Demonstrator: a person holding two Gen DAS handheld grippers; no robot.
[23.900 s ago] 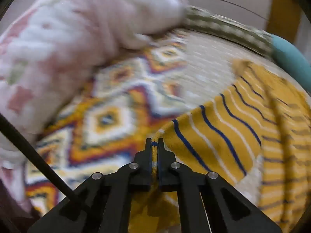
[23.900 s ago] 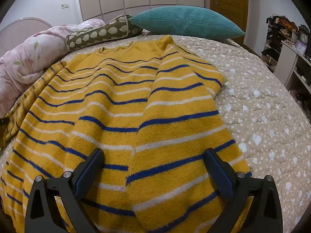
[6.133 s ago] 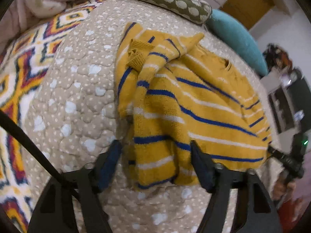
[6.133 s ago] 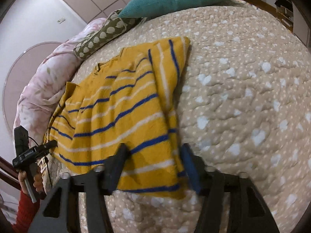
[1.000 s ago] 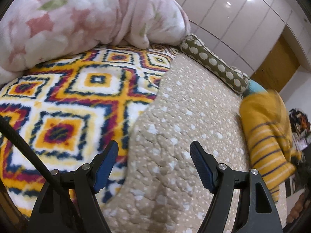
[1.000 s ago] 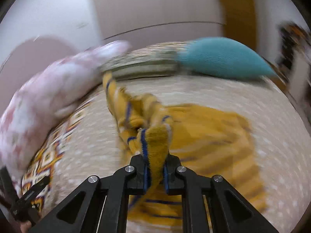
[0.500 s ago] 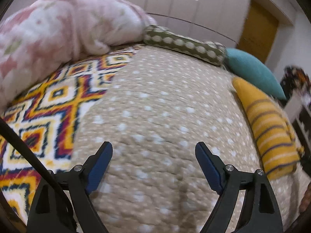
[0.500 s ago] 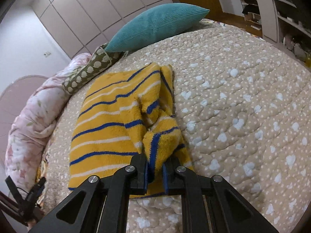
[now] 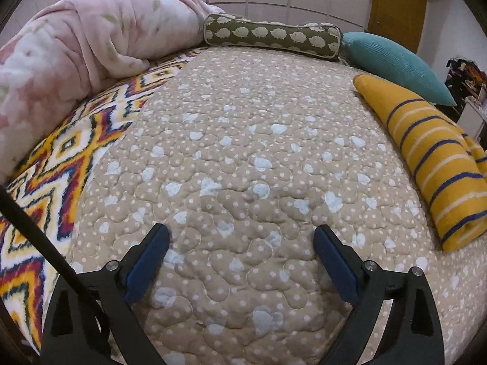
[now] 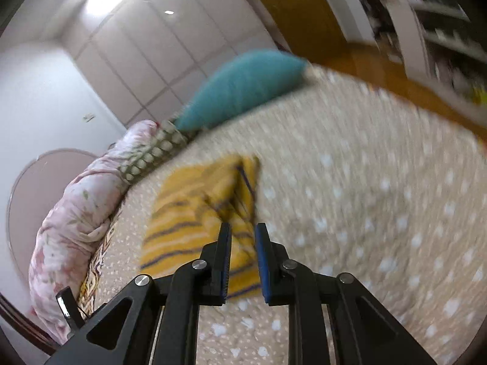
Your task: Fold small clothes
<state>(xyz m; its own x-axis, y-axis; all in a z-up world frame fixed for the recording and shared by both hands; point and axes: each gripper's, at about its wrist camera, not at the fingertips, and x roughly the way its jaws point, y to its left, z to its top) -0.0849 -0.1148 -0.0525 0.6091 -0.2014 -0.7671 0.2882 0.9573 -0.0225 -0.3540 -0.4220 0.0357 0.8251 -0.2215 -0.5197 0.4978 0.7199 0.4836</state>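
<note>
The mustard-yellow knitted sweater with navy and cream stripes [image 9: 435, 164] is lying folded into a compact bundle on the beige quilted bedspread with pale dots [image 9: 243, 158]. In the left wrist view it is sitting at about 3 o'clock, well apart from the left hand-held gripper [image 9: 242, 254]. In the right wrist view the same sweater [image 10: 197, 213] is lying just beyond the right hand-held gripper [image 10: 243, 243], running from 12 o'clock toward 10 o'clock of its fingertips; that picture is motion-blurred, so the fold lines are hard to read.

The left hand-held gripper is hovering over bare bedspread with its blue-padded fingers [image 9: 146, 261] spread wide, holding nothing. The right hand-held gripper is tilted, the bed sloping across its view; its blue-edged fingers [image 10: 223, 261] are standing slightly parted with a narrow gap, and no cloth is caught between them.

At 1 o'clock of the sweater in the left wrist view a teal corduroy pillow [image 9: 395, 67] is lying, touching its far end. Beside it at 12 o'clock is lying an olive bolster with a cream hedgehog print [image 9: 271, 36]. A pink floral fleece blanket [image 9: 76, 60] is bunched at 10 o'clock, over a zigzag throw in orange, red and navy [image 9: 45, 188] at 9 o'clock.
</note>
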